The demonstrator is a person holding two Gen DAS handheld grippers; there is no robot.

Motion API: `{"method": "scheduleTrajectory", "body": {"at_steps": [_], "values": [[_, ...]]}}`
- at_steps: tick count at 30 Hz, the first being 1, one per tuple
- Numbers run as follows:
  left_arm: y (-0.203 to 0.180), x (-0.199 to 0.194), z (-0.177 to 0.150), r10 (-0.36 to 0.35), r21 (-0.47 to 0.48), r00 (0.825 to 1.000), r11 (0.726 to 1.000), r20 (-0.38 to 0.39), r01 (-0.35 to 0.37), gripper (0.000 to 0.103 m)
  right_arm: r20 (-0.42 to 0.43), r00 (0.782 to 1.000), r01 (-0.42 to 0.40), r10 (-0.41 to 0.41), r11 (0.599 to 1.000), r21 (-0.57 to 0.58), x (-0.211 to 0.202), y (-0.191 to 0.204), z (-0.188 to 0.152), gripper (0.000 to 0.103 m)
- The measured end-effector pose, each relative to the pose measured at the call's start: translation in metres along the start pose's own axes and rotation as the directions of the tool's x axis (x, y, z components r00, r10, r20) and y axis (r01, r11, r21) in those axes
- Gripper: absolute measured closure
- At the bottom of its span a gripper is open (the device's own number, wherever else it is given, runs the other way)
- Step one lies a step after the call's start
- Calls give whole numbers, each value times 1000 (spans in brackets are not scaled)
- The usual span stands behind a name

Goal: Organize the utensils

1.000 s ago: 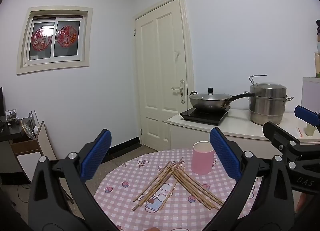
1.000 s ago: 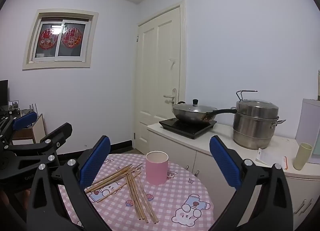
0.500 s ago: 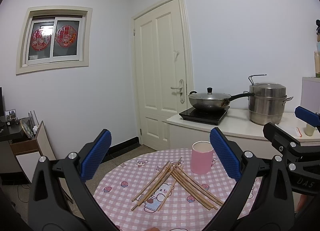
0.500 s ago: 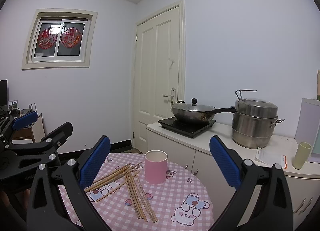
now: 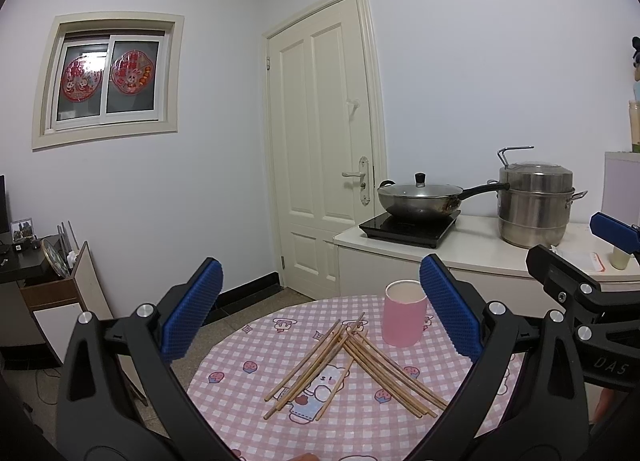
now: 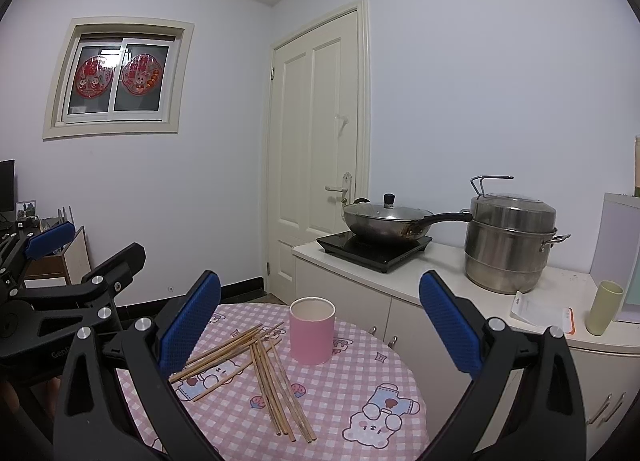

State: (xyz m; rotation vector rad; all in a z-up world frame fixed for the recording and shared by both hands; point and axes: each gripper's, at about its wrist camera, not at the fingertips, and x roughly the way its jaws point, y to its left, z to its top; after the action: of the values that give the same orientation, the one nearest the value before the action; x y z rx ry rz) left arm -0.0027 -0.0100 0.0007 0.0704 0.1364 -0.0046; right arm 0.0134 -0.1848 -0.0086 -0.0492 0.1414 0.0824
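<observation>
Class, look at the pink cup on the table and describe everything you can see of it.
The pink cup is a plain, straight-sided cylinder, matte like paper or plastic, with a pale inside that looks empty. It stands upright on the pink checked tablecloth, toward the table's far side, beside the scattered wooden chopsticks. Nothing holds it.

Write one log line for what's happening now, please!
left gripper: open, empty | right gripper: open, empty | thin wooden chopsticks: scattered on table | round pink cup: upright, empty

Lidded wok (image 6: 386, 223) on black induction hob (image 6: 374, 249), counter's left end. Steel steamer pot (image 6: 510, 247) beside it. Green cup (image 6: 604, 307) near right edge.
</observation>
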Motion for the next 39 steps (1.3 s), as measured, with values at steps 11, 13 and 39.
{"method": "scheduleTrajectory", "body": {"at_steps": [11, 13, 39], "values": [[1, 1, -1, 0, -1, 1000, 1000, 0, 0, 6, 0, 1000, 1, -1, 1000, -5, 1, 2, -2, 7], [1, 1, -1, -1, -2, 1000, 1000, -1, 1, 6, -1, 1000, 0, 0, 1000, -7, 1, 2, -2, 7], [3, 1, 0, -2, -1, 1000, 1000, 0, 2, 6, -5, 1000, -1, 1, 1000, -9, 0, 2, -4, 7]]}}
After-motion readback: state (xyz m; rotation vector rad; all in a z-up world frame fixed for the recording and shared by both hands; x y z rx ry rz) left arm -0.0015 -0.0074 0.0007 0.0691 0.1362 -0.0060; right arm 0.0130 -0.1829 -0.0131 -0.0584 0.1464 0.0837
